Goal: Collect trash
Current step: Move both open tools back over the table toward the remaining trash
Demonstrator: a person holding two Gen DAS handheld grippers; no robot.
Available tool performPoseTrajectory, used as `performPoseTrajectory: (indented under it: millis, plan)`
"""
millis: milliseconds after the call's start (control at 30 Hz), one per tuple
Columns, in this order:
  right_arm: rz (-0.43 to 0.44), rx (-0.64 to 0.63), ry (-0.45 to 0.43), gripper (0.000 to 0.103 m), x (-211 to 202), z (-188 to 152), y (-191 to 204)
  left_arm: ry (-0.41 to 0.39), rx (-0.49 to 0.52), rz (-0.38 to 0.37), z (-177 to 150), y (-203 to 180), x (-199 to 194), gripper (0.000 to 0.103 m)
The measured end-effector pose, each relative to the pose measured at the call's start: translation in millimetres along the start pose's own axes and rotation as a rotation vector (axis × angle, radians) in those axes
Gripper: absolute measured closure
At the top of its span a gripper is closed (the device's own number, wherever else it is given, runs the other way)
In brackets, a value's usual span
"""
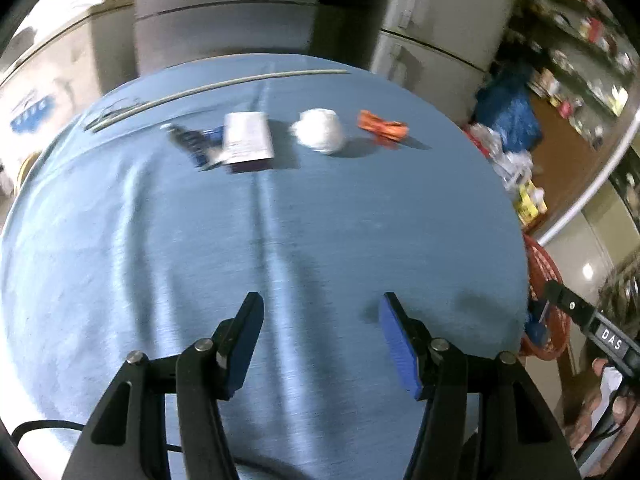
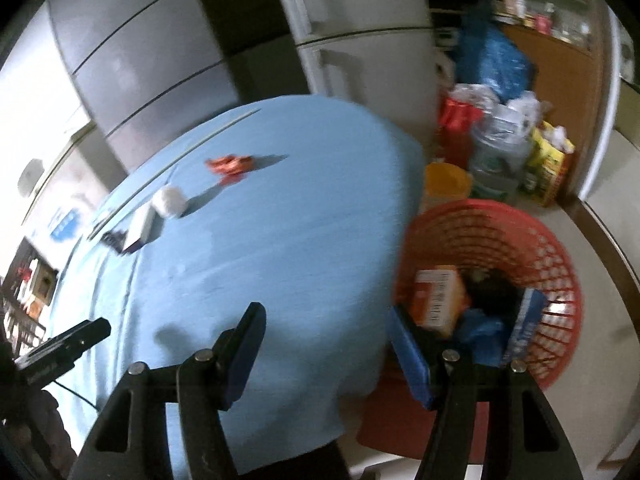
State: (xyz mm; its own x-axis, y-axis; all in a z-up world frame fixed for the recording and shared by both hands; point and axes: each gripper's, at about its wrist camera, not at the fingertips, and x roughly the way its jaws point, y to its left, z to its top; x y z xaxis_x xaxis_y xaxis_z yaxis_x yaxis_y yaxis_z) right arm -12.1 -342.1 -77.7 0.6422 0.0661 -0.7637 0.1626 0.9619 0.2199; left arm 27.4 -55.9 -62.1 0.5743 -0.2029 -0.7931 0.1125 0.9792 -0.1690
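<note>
On the blue-clothed table [image 1: 280, 240] lie a dark blue wrapper [image 1: 196, 142], a white and purple box [image 1: 248, 140], a crumpled white paper ball [image 1: 320, 130] and an orange wrapper [image 1: 382, 126] in a row at the far side. My left gripper [image 1: 320, 312] is open and empty above the near part of the table. My right gripper [image 2: 326, 324] is open and empty over the table's right edge, beside a red basket [image 2: 532, 240] on the floor. The basket holds an orange box [image 2: 438, 296] and blue packets [image 2: 528, 320]. The same trash row shows in the right wrist view: orange wrapper [image 2: 230, 164], paper ball [image 2: 170, 200].
A thin grey rod [image 1: 216, 88] lies along the table's far edge. Refrigerators [image 2: 352, 20] stand behind the table. Bags and bottles [image 2: 496, 132] are piled on the floor to the right, next to a yellow container [image 2: 446, 180].
</note>
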Motion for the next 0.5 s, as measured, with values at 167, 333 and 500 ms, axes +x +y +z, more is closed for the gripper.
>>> performPoseTrajectory:
  millis: [167,333,500]
  plan:
    - [0.028,-0.051,0.019,0.036,10.6,0.5,28.9,-0.018,-0.043,0.058,-1.0,33.2,-3.7,0.042]
    - [0.056,-0.082,0.031,0.036,23.0,9.9,47.8,-0.022,-0.106,0.067,-0.8,55.2,-3.5,0.042]
    - [0.080,-0.101,0.009,0.036,38.3,37.6,61.6,-0.013,-0.115,0.079,-0.2,61.9,2.5,0.042]
